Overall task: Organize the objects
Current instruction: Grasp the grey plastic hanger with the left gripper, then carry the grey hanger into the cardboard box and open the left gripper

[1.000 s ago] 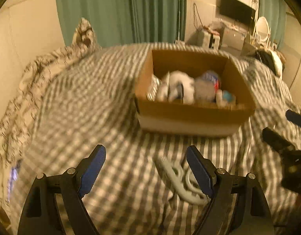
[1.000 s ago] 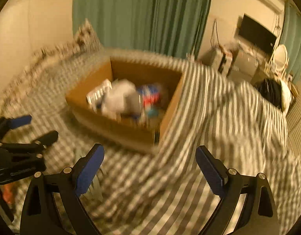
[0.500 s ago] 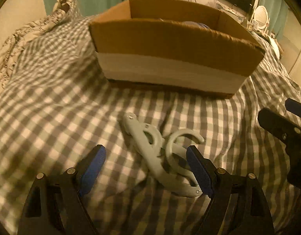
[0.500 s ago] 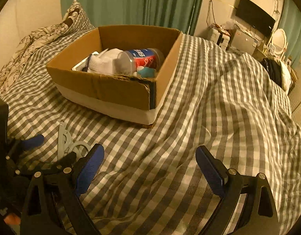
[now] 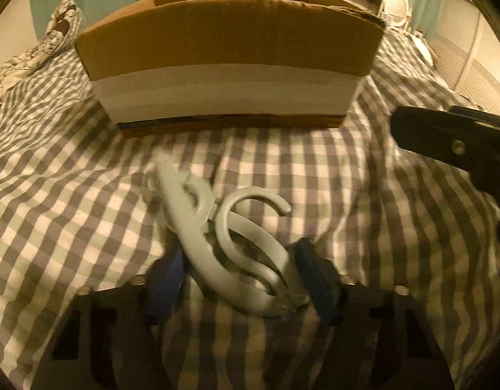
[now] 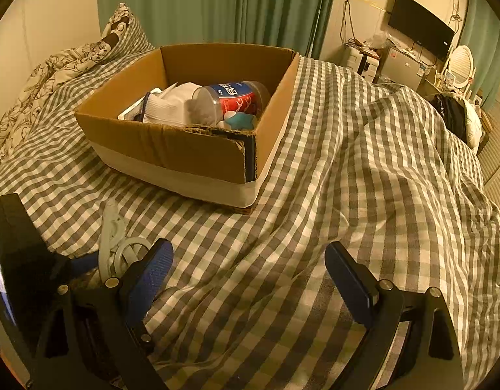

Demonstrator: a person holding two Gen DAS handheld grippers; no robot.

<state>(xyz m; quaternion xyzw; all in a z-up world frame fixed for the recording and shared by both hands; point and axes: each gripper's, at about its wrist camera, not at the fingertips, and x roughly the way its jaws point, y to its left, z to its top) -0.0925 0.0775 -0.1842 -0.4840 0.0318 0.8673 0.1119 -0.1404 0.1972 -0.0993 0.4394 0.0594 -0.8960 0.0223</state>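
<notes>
At six o'clock from the cardboard box [image 5: 230, 48], we have narrowed our left gripper [image 5: 240, 279] around the grey plastic hook [image 5: 227, 237] on the checked bedspread [image 5: 71, 201], its pads flanking the piece with contact unclear, so lifting comes next, while our right gripper [image 6: 250, 276] hangs wide open, empty.

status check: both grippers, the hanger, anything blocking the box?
Left hand-held gripper closing around grey hanger, grip unconfirmed. Right hand-held gripper open, empty. Hanger on checkered blanket. Cardboard box path clear.

Hand-held grippers, black frames with blue pads.
Left hand-held gripper [image 5: 241, 279] and right hand-held gripper [image 6: 250, 279]: angular black arms, silver pivot screws, blue rubber-faced fingers [image 6: 347, 279].
</notes>
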